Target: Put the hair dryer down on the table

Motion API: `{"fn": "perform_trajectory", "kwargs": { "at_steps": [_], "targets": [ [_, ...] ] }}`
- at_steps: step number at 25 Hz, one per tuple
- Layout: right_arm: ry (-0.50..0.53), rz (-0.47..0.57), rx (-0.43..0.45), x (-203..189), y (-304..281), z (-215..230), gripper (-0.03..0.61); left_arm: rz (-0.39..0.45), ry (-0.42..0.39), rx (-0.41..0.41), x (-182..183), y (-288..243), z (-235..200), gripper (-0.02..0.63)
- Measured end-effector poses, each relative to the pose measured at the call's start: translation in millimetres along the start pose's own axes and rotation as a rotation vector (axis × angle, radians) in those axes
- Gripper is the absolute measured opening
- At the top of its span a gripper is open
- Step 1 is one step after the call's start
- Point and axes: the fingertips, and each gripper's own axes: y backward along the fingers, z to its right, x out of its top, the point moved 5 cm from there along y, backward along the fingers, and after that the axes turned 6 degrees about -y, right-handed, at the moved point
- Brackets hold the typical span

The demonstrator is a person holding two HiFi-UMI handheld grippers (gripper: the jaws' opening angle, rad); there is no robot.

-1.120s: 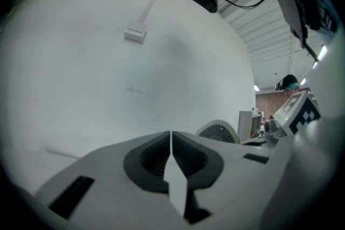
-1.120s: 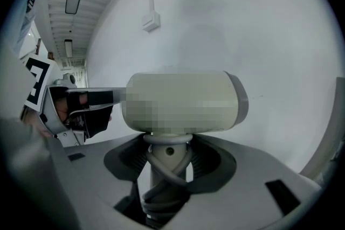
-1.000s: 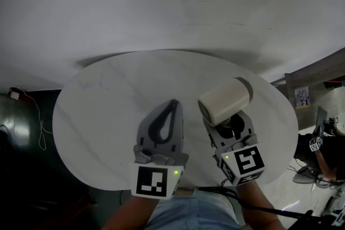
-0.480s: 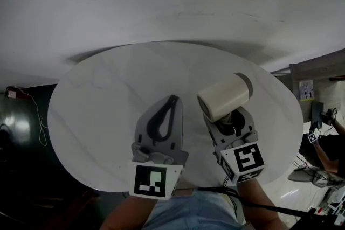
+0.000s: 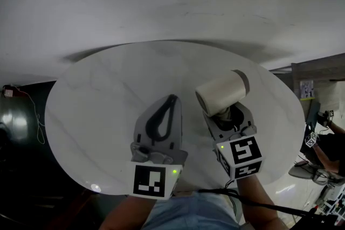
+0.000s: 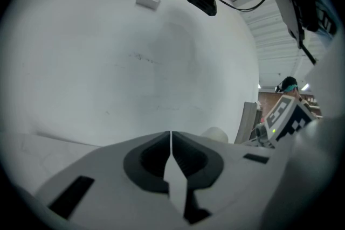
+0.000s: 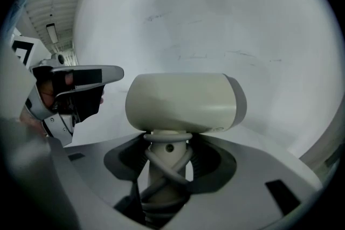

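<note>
A cream hair dryer [image 5: 222, 93] with a grey end is held above the round white table [image 5: 102, 110], its barrel lying crosswise. My right gripper [image 5: 225, 116] is shut on its handle, which has a cord wound round it [image 7: 164, 169]. The barrel [image 7: 183, 102] fills the middle of the right gripper view. My left gripper [image 5: 168, 107] hovers beside it, to its left, jaws shut with nothing between them. In the left gripper view the jaws [image 6: 171, 143] meet in a thin line.
The white wall [image 5: 172, 2] rises behind the table. Dark floor and a thin cable [image 5: 38, 121] lie at the left. A wooden panel [image 5: 318, 75] and another person [image 5: 323, 148] are at the far right.
The right gripper with the hair dryer has shifted slightly left and up in the head view. The left gripper has hardly moved.
</note>
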Motion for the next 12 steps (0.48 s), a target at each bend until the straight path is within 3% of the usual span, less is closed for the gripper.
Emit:
{"fn": "perform_trajectory", "kwargs": {
  "at_steps": [12],
  "targets": [
    [0.096,-0.206,0.015,-10,-37,-14,0.225,-0.024,0.059,0.024,-17,-6,-30,0.017]
  ]
}}
